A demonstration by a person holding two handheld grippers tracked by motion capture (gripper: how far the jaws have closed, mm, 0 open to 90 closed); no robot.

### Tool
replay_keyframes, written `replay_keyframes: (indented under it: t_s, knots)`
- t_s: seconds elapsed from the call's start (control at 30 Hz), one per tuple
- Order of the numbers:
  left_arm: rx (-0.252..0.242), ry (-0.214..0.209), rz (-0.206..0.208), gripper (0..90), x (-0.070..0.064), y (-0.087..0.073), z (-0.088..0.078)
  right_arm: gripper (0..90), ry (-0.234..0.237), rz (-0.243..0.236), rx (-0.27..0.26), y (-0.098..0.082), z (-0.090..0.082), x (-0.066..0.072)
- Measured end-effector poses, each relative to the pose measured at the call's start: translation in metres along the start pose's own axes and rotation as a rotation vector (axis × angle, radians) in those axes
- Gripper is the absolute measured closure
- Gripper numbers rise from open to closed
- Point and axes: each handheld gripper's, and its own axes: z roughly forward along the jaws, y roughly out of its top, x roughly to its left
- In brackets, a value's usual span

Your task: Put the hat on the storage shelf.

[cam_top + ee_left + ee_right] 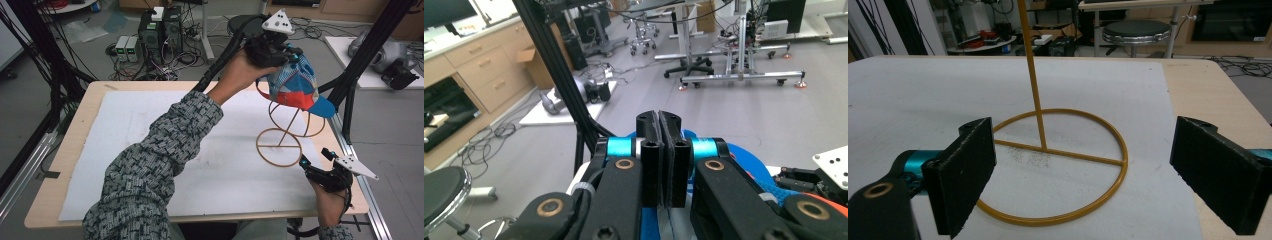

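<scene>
A blue, red and white cap [295,87] sits atop a gold wire stand [280,145] at the table's right side. My left gripper [287,55] is at the cap's crown, reached across from the left, its jaws pressed together on the cap's fabric. In the left gripper view the jaws [665,120] stand shut, with the blue cap [744,157] just under them. My right gripper [316,159] rests low by the table's front right edge, open. In the right gripper view its jaws [1083,150] stand wide apart in front of the stand's base ring [1120,165] and upright rod [1033,75].
A white mat [150,140] covers most of the wooden table [75,135]. A black frame post [360,60] rises just right of the cap. Computers and cables [160,35] lie on the floor behind, and a round stool [1135,32] stands beyond the table.
</scene>
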Motion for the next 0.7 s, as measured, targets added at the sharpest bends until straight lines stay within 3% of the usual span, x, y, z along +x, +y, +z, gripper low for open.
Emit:
replay_keyframes:
  t_s: [0.1, 0.4, 0.7]
  knots:
    - [0.034, -0.009, 0.017, 87.7, -0.004, -0.006, 0.004, 10.3, 0.001, -0.003, -0.002, 0.0, 0.0, 0.0]
    - [0.075, -0.046, 0.016, 87.8, -0.014, -0.017, 0.016, 10.3, 0.001, 0.005, -0.003, 0.0, 0.001, 0.0]
    - [0.037, -0.03, -0.033, 87.9, -0.024, -0.049, 0.019, 10.3, 0.005, 0.005, 0.004, 0.0, 0.001, 0.001]
